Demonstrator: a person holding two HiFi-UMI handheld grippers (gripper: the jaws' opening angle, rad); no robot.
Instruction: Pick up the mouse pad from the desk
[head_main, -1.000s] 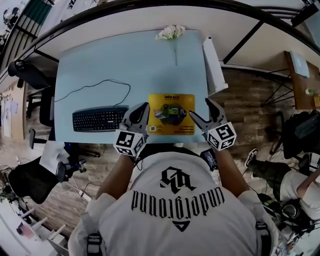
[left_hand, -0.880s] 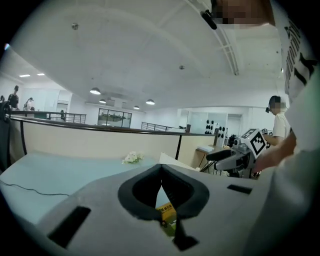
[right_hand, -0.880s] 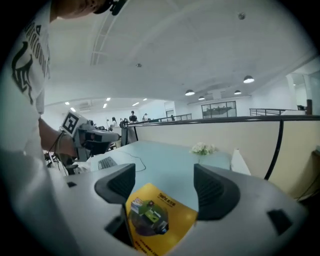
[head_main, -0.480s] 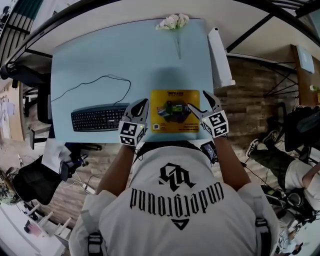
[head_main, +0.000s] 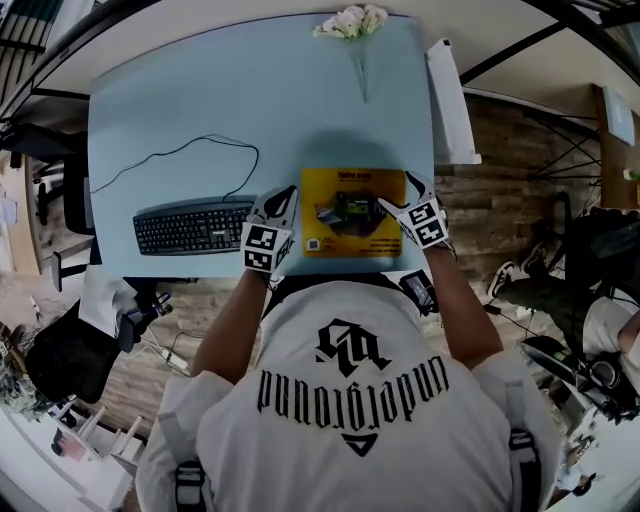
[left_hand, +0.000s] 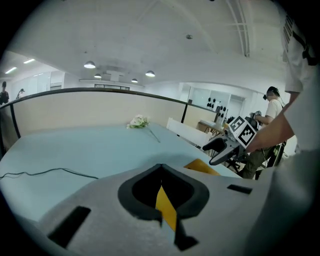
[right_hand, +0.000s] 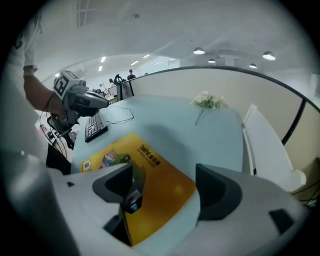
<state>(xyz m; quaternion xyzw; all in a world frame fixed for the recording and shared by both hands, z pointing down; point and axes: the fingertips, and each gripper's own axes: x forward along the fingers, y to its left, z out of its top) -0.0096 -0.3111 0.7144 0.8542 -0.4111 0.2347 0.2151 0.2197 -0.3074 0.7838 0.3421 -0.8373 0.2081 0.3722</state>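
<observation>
Two grippers flanked the mouse pad (head_main: 352, 213), flat near the desk's (head_main: 200, 100) 6 o'clock edge: the left gripper (head_main: 290, 192), jaws together, hung just beside its 9 o'clock side, while the right gripper (head_main: 398, 195), jaws just opened wider, straddled its 3 o'clock edge unpinched and looked nearer.

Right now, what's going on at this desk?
A person holds a claw in each hand; both have come down to the yellow mouse pad at the near edge of the desk. The right claw is open, its jaws having just been opening, over the pad's right edge without gripping it. The left claw is shut at the pad's left edge. The pad lies flat, not yet picked up.
</observation>
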